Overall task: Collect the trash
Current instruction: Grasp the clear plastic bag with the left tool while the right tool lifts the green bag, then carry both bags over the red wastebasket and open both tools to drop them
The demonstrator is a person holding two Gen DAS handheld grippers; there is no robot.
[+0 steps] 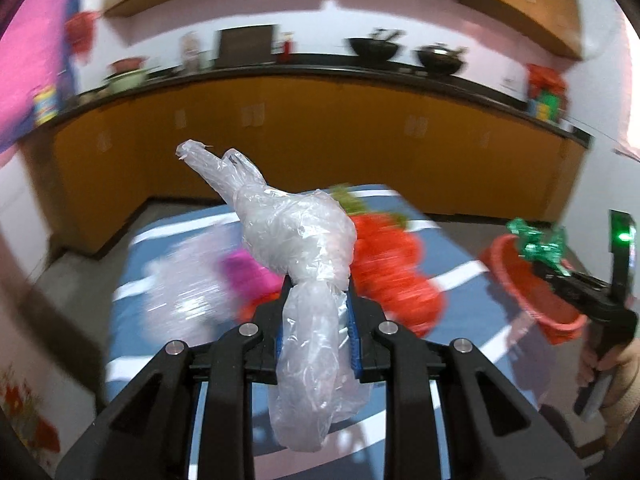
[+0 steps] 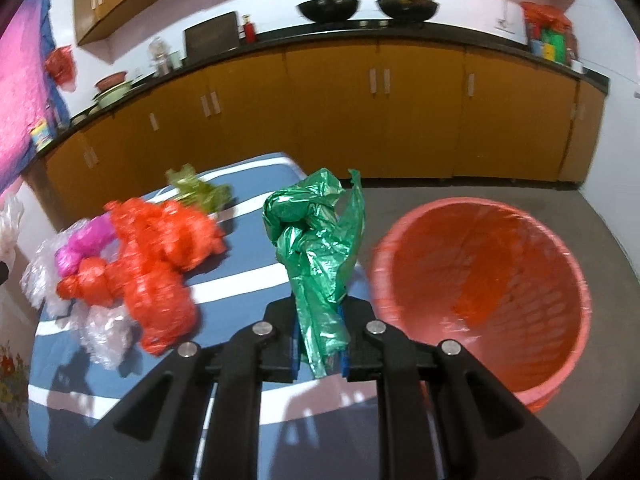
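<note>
Two hand-held grippers clenched on trash, left (image 1: 316, 300) pinching clear bag (image 1: 304, 240), right (image 2: 320, 320) pinching green bag (image 2: 316, 240)

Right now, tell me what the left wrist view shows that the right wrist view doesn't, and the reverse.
Only the left wrist view shows the left gripper shut on a clear plastic bag, plus the person's hand holding the right gripper.

Only the right wrist view shows the inside of the red basket, which looks empty.

Both show the green plastic bag clamped in the right gripper, the pile of red bags on the blue striped cloth, and the kitchen counter.
</note>
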